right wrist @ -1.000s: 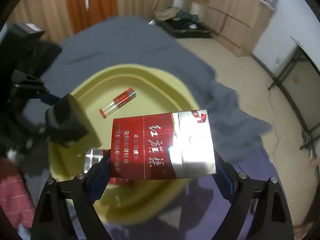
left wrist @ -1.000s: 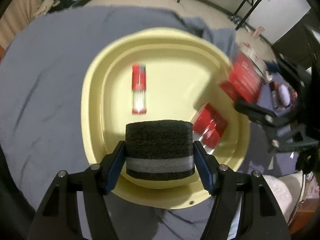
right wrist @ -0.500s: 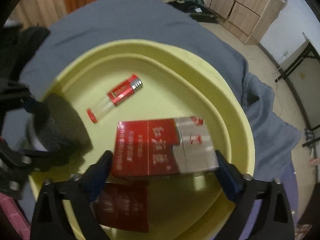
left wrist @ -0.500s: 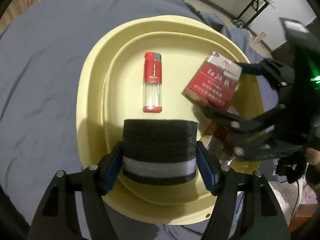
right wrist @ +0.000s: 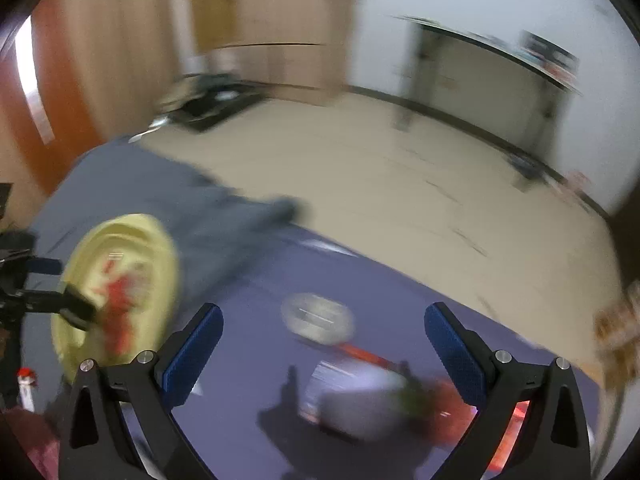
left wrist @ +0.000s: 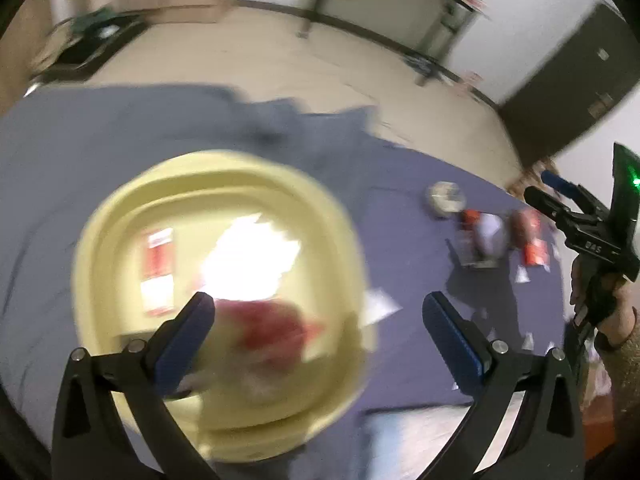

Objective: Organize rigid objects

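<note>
Both grippers have let go of what they carried and swung away from the pale yellow plastic basin [left wrist: 120, 216]. A second ago the left gripper [left wrist: 316, 320] clamped a dark foam roll and the right gripper [right wrist: 322, 332] a red cigarette pack over the basin; now neither shows anything between its blue pads. The left gripper's jaws are opening, already spread wide and empty, with the basin's near right part and the grey cloth [left wrist: 80, 136] showing through the gap. The right gripper's jaws stand fully apart, also empty.

Nearest the left camera, a blurred red shape [left wrist: 276, 324], probably the red cigarette pack, lies in the basin's near half. Beyond it a glare patch hides the middle of the basin, and to its left lies the red-and-clear plastic lighter [left wrist: 158, 264]. The foam roll cannot be made out in the blur, so I cannot say where it came to rest.

To the right on the cloth, well apart from the basin, wait the unsorted things: a smeared cluster of red and white items [left wrist: 500, 236], and just beyond them a small round silvery tin [left wrist: 446, 200]. The right wrist view points at that same pile, with the tin [right wrist: 318, 314] between its jaws in the picture and the cluster nearer.

By my reading, two more items are delivered and the right hand is heading for the next pick.
</note>
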Demonstrator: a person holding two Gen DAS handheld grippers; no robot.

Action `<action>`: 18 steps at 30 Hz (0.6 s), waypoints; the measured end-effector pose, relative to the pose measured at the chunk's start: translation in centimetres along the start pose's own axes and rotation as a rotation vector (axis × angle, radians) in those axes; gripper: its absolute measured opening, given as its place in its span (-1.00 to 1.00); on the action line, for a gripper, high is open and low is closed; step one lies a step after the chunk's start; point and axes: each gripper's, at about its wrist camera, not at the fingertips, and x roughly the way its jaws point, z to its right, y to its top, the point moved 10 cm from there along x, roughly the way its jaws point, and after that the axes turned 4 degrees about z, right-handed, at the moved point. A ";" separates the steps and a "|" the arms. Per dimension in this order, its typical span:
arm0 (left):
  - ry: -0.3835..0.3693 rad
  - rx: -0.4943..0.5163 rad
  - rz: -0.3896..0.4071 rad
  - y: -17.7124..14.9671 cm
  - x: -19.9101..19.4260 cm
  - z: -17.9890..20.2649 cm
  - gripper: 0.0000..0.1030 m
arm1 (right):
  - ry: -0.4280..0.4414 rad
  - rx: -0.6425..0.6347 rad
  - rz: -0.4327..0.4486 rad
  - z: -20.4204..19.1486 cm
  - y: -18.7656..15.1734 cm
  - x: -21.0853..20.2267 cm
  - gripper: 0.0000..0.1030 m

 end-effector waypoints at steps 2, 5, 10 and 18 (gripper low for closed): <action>-0.035 0.047 -0.018 0.7 2.0 5.1 1.00 | -0.079 0.073 -0.042 6.2 -3.0 -1.8 0.99; -0.078 0.093 -0.045 1.9 5.7 13.0 1.00 | -0.178 0.206 -0.131 13.5 -8.8 -4.0 0.99; -0.090 0.334 -0.021 1.9 10.7 22.8 1.00 | -0.206 0.287 -0.210 17.3 -15.0 -3.2 0.99; 0.028 0.398 -0.122 -0.3 16.9 24.9 1.00 | -0.155 0.376 -0.189 18.1 -16.0 -1.6 0.99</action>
